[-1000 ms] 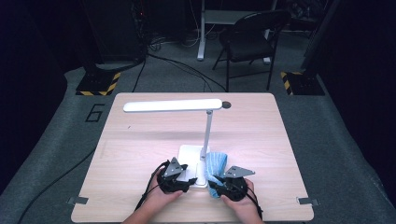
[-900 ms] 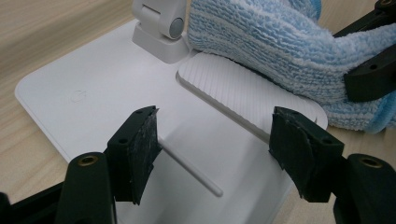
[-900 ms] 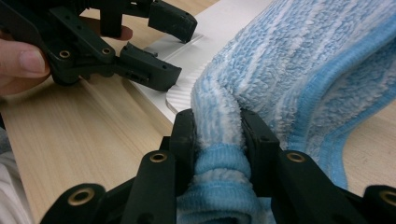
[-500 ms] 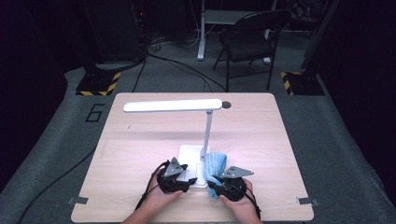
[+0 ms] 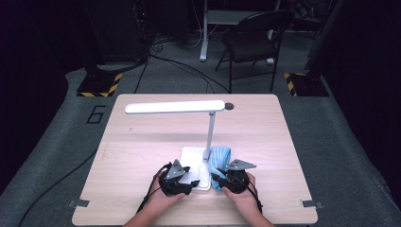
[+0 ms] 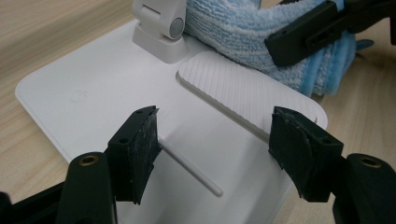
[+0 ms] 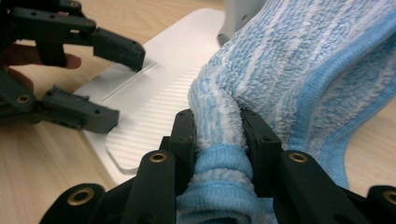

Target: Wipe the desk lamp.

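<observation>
A white desk lamp stands mid-table; its flat base (image 5: pixel 194 158) lies just ahead of both hands. A blue terry cloth (image 5: pixel 219 157) lies bunched against the base's right side, by the pole (image 5: pixel 210 135). My right gripper (image 7: pixel 217 135) is shut on a fold of the cloth (image 7: pixel 299 60), which bulges up between the pads. My left gripper (image 6: pixel 212 149) is open low over the base (image 6: pixel 93 93), its pads (image 6: pixel 140 147) wide apart with nothing between them. In the high view, the left gripper (image 5: pixel 178 182) and right gripper (image 5: pixel 226 179) sit side by side.
The lamp head (image 5: pixel 175 107) stretches left over the table's middle. A ribbed panel (image 6: pixel 238 91) is set into the base. The table's near edge (image 5: pixel 189 220) lies just behind the hands. A folding chair (image 5: pixel 255 38) stands beyond the table.
The right gripper has shifted slightly toward the lamp pole, still gripping the cloth. The left gripper has stayed where it was.
</observation>
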Demonstrator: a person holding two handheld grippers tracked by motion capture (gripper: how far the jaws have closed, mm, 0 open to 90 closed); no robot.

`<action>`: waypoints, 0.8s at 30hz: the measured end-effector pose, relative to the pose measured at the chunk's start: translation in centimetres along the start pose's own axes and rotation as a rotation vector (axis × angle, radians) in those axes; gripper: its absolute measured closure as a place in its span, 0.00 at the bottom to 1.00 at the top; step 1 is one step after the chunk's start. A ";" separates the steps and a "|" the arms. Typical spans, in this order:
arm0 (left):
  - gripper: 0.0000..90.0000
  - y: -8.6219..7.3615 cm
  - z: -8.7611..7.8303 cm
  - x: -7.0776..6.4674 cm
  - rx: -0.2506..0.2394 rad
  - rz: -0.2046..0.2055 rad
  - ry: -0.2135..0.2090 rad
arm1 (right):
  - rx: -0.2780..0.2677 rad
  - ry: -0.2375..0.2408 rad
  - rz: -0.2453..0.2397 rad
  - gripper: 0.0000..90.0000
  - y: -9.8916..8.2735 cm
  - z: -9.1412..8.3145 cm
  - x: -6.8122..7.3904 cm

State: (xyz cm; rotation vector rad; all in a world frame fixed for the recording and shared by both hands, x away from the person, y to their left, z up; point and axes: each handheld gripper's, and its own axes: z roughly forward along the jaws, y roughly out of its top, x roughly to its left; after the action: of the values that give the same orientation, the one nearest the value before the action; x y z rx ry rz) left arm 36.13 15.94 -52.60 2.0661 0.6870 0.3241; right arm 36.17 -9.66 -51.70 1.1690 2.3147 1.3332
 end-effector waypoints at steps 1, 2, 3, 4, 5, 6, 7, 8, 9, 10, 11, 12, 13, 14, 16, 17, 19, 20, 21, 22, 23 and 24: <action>0.37 0.0 0.0 0.0 0.000 0.000 0.000 | -0.014 -0.005 0.006 0.76 0.0 -0.1 -0.2; 0.37 0.0 0.0 0.0 0.000 0.000 0.000 | -0.020 -0.013 0.003 0.76 0.1 -0.2 -0.3; 0.37 0.0 0.0 0.0 0.000 0.000 -0.001 | -0.036 -0.021 -0.002 0.76 0.1 -0.4 -0.4; 0.37 0.0 0.0 0.0 0.000 0.000 -0.001 | -0.039 -0.035 -0.008 0.76 0.2 -0.6 -0.6; 0.37 0.0 0.0 0.0 0.000 0.000 -0.001 | -0.051 -0.053 -0.016 0.75 0.3 -0.8 -0.8; 0.37 0.0 0.0 0.0 0.000 0.000 -0.002 | -0.052 -0.063 -0.020 0.75 0.3 -1.0 -0.9; 0.37 0.0 0.0 0.0 0.000 0.000 -0.002 | -0.057 -0.069 -0.027 0.75 0.5 -1.5 -1.3; 0.37 0.0 0.0 0.0 0.000 0.000 -0.002 | -0.057 -0.068 -0.014 0.75 0.6 -1.7 -1.4; 0.37 0.0 0.0 0.0 0.000 0.000 -0.002 | -0.059 -0.070 -0.016 0.75 0.6 -1.8 -1.6; 0.37 0.0 0.0 0.0 0.000 0.000 -0.002 | -0.062 -0.074 -0.009 0.75 0.7 -2.1 -1.9; 0.37 0.0 0.0 0.0 0.000 0.000 -0.002 | -0.072 -0.084 -0.007 0.75 0.7 -2.3 -2.1; 0.37 0.0 0.0 0.0 0.000 0.000 -0.002 | -0.071 -0.087 -0.010 0.75 0.7 -2.6 -2.3; 0.37 0.0 0.0 0.0 0.000 0.000 -0.002 | -0.077 -0.094 -0.005 0.75 0.8 -2.8 -2.5; 0.37 0.0 0.0 0.1 0.000 0.002 -0.002 | -0.083 -0.111 -0.009 0.75 0.8 -3.2 -2.9; 0.37 0.0 0.0 0.1 0.001 0.002 -0.002 | -0.094 -0.136 -0.011 0.75 0.8 -3.6 -3.4; 0.37 0.0 0.0 0.1 0.001 0.002 -0.004 | -0.100 -0.153 -0.006 0.75 0.8 -3.8 -3.8; 0.37 0.0 0.0 0.1 0.000 0.002 -0.006 | -0.105 -0.169 0.001 0.75 0.9 -4.3 -4.4; 0.37 0.0 0.0 0.1 0.000 0.002 -0.006 | -0.109 -0.180 0.000 0.75 0.9 -4.6 -4.7; 0.37 0.0 0.0 0.1 -0.001 0.002 -0.005 | -0.110 -0.195 0.003 0.75 0.9 -4.8 -4.9; 0.37 0.0 0.0 0.1 0.000 0.003 -0.004 | -0.108 -0.202 -0.004 0.75 0.8 -5.0 -5.2; 0.37 0.0 0.0 0.1 -0.001 0.003 -0.005 | -0.107 -0.208 -0.005 0.75 0.8 -5.2 -5.4; 0.37 0.0 0.0 0.1 0.000 0.003 -0.005 | -0.102 -0.206 -0.004 0.75 0.7 -5.3 -5.7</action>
State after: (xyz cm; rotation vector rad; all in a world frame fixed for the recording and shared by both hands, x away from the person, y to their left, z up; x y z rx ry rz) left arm 36.24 16.00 -52.60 2.0672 0.6813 0.3210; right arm 37.37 -16.96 -49.20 1.2069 2.0796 1.2490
